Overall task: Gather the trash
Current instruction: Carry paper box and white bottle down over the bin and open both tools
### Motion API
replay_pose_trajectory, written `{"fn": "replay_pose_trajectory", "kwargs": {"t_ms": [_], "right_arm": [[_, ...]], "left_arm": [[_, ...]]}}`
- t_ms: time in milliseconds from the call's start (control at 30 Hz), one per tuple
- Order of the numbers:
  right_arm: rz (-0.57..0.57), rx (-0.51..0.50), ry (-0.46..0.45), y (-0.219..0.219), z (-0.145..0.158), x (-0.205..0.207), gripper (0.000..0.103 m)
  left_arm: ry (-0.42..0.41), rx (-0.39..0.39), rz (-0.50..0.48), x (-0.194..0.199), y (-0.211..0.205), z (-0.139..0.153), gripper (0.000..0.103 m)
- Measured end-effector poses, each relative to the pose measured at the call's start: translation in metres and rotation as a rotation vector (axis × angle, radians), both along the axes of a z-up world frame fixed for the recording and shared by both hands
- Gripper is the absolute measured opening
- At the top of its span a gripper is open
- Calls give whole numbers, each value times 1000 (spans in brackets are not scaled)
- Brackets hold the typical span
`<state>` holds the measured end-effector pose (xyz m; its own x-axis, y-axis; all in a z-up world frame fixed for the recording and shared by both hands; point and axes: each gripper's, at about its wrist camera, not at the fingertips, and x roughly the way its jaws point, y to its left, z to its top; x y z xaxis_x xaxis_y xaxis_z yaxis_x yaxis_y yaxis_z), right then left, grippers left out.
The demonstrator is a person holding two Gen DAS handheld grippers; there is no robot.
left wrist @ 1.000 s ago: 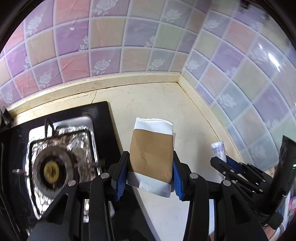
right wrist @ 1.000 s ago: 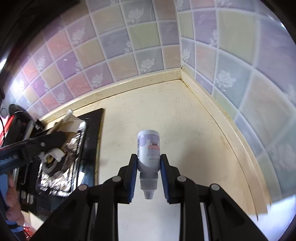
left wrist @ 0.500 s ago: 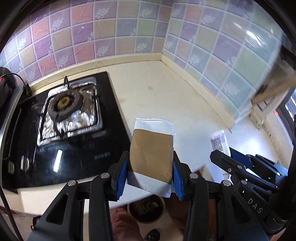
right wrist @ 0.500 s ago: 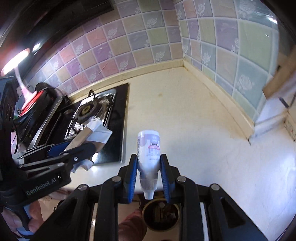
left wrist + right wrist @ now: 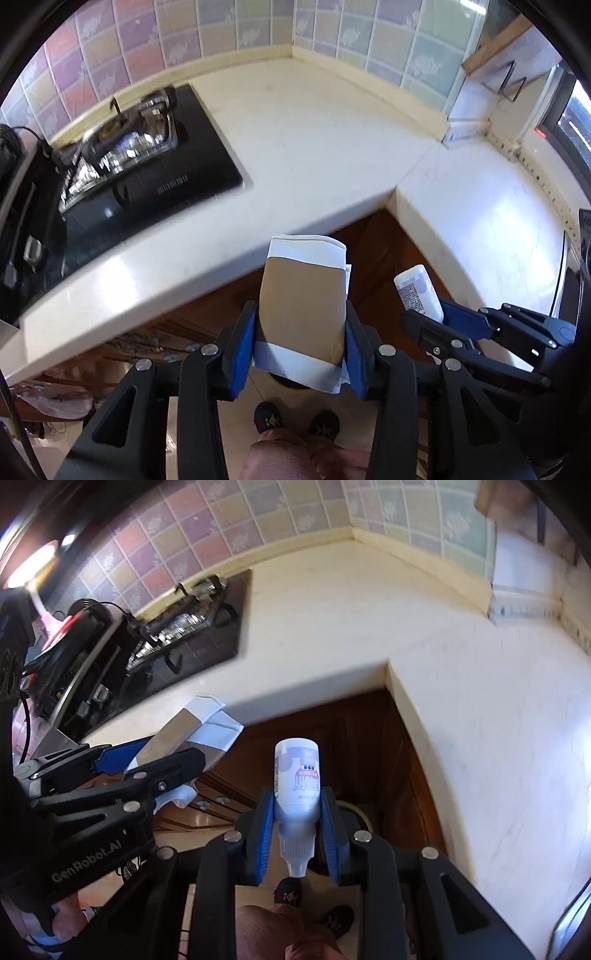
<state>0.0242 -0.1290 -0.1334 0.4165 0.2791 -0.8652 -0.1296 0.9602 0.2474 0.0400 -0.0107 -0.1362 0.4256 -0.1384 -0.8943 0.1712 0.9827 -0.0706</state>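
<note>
- Left gripper [image 5: 301, 341]: blue pads are pressing both sides of a flat brown-and-white paper packet [image 5: 301, 310], jaws narrowed onto it; it is hanging beyond the front edge of the bench [image 5: 314, 147], over the wooden cabinet fronts [image 5: 384, 254].
- Right gripper [image 5: 297, 840]: jaws are closing snugly on a small white bottle [image 5: 297, 779], nozzle pointing back toward the handle; it is being held off the bench, inside the inner corner of the L-shaped front edge.
- Bin [image 5: 360, 814]: a dark round rim is showing on the floor just behind the bottle, mostly hidden.
- Hob [image 5: 140, 162]: black glass, sitting at the bench's left end, near the tiled back wall [image 5: 258, 33].
- Person: two shoes [image 5: 295, 422] are standing on the floor below both grippers.
</note>
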Motion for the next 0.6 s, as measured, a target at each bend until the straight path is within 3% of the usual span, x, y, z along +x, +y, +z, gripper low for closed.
{"fn": "replay_pose_trajectory", "kwargs": {"t_ms": [233,400,600], "right_arm": [[-72,-18,140,0,-82,-7,24],[-135,-13,239,-1,-152,-5,24],[-180,-18,292,2,-236,2,24]], "left_arm": [[110,-5,-32,-5,1,-71,41],[214,-32,-49,-6,4,-146,41],[260,-23,-61,3,6,-237,41]]}}
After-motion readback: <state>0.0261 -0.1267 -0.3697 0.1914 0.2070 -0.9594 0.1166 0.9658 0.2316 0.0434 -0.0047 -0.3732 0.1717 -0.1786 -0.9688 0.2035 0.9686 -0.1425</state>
